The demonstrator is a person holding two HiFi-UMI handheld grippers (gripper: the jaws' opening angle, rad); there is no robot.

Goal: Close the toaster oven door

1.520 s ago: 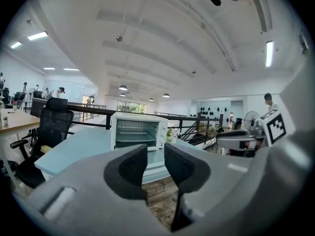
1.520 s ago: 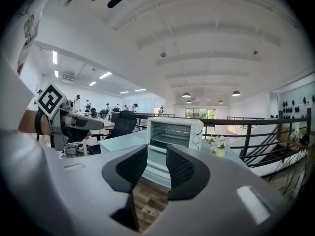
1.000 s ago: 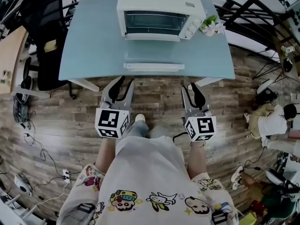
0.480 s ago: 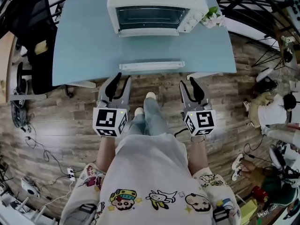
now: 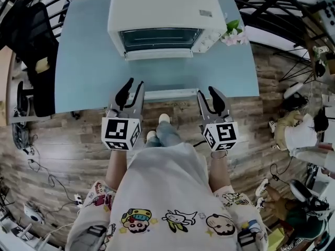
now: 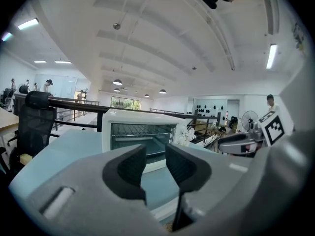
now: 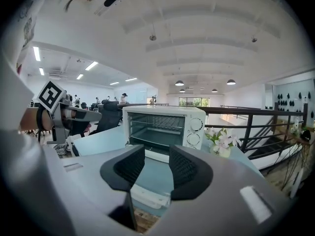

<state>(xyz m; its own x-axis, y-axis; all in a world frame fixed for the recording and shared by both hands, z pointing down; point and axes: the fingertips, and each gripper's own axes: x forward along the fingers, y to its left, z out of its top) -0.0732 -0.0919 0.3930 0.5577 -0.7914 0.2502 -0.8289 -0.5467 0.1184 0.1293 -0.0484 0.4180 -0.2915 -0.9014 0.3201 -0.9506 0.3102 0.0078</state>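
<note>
A white toaster oven (image 5: 162,14) stands at the back of a light blue table (image 5: 78,61). Its glass door (image 5: 167,75) lies open and flat, with the white handle (image 5: 170,94) by the table's front edge. My left gripper (image 5: 133,85) is open and empty, its tips just left of the handle. To the handle's right, my right gripper (image 5: 207,92) is empty and its jaws are opening. The oven (image 6: 142,132) shows beyond the jaws in the left gripper view. The right gripper view shows the oven (image 7: 165,127) and the handle (image 7: 147,198) past the right gripper (image 7: 156,163).
A small pot of white flowers (image 5: 233,33) stands right of the oven. A black office chair (image 5: 31,41) is left of the table. A black railing (image 5: 272,14) runs behind at the right. A person (image 5: 298,135) crouches on the wooden floor, far right.
Both grippers have come forward from over the floor to the table's front edge, beside the door handle. The oven looms larger and closer in the head view.
</note>
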